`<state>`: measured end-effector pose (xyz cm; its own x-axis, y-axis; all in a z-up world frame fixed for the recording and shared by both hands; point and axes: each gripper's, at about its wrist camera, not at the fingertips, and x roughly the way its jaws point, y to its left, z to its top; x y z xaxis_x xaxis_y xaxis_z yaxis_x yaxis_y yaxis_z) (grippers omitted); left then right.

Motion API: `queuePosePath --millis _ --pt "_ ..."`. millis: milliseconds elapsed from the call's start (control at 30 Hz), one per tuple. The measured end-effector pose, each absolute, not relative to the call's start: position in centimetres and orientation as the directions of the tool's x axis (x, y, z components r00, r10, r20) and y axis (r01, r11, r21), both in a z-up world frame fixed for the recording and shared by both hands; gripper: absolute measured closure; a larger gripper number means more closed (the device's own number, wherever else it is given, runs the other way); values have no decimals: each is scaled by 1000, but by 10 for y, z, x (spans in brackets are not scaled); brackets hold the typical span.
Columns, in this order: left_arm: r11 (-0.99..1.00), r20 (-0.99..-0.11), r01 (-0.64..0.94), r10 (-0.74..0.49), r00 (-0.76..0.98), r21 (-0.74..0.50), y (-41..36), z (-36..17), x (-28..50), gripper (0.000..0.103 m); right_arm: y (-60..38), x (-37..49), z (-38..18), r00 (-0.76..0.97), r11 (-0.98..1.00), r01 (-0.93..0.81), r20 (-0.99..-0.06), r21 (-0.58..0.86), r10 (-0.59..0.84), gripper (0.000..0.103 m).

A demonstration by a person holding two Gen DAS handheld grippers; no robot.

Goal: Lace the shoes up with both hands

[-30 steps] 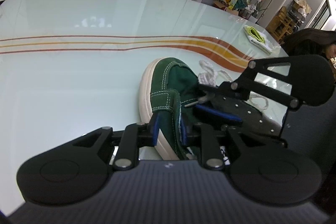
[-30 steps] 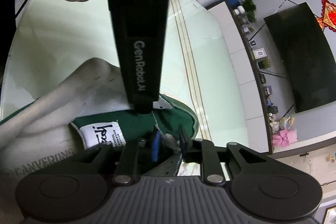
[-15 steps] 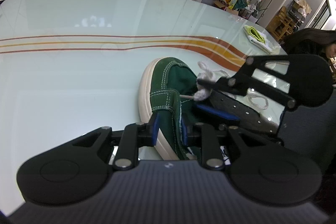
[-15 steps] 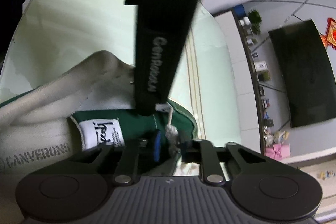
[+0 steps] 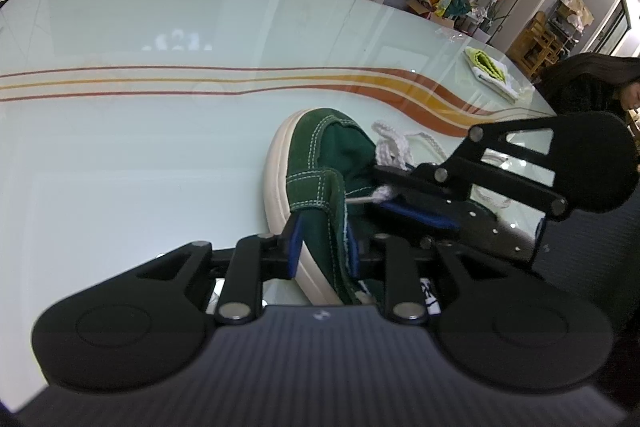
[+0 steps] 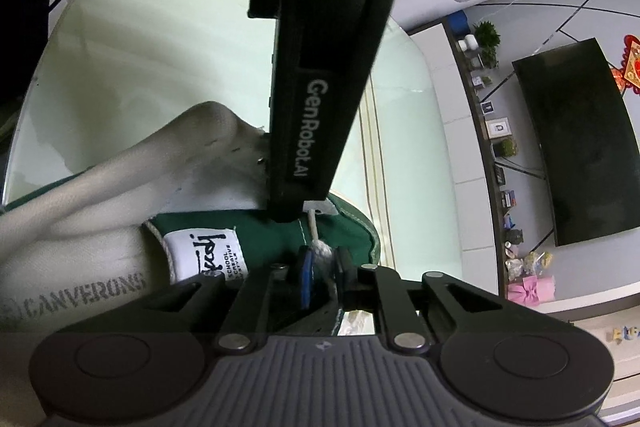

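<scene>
Both grippers clamped on shoe parts
Left gripper (image 5: 322,247) pinches green shoe (image 5: 320,163) sidewall; right gripper (image 6: 323,277) grips white lace (image 6: 320,251) end. Only right view shows tongue label (image 6: 200,251).

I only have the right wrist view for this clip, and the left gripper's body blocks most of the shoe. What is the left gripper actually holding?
Observer: The left gripper is shut on the side wall of the green shoe, with one finger outside by the sole and one inside.
Operator: My view shows only a short bit of lace between the right fingers. Where is the rest?
Observer: The rest of the white lace lies in a loose heap on the table, just beyond the shoe.
Operator: Anything else on that table?
Observer: A folded yellow-green cloth lies near the far edge, well apart from the shoe.
</scene>
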<state>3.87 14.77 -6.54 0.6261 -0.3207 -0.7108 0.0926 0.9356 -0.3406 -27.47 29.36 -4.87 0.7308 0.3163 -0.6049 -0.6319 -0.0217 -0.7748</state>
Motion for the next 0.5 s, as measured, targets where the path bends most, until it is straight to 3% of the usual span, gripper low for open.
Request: queuePosePath --millis 167,300,500 --pt "936 -711 93 -319 626 -339 146 -66 38 80 290 -277 -52 732 -17 -628 -598 -778 325 85" --pt "937 -711 92 -318 627 -337 144 -65 38 80 294 -280 -52 712 -17 -655 -625 -755 321 99" --pt "938 -713 92 -315 627 -333 143 -65 38 79 297 -279 -55 720 -8 -650 -620 -759 312 100"
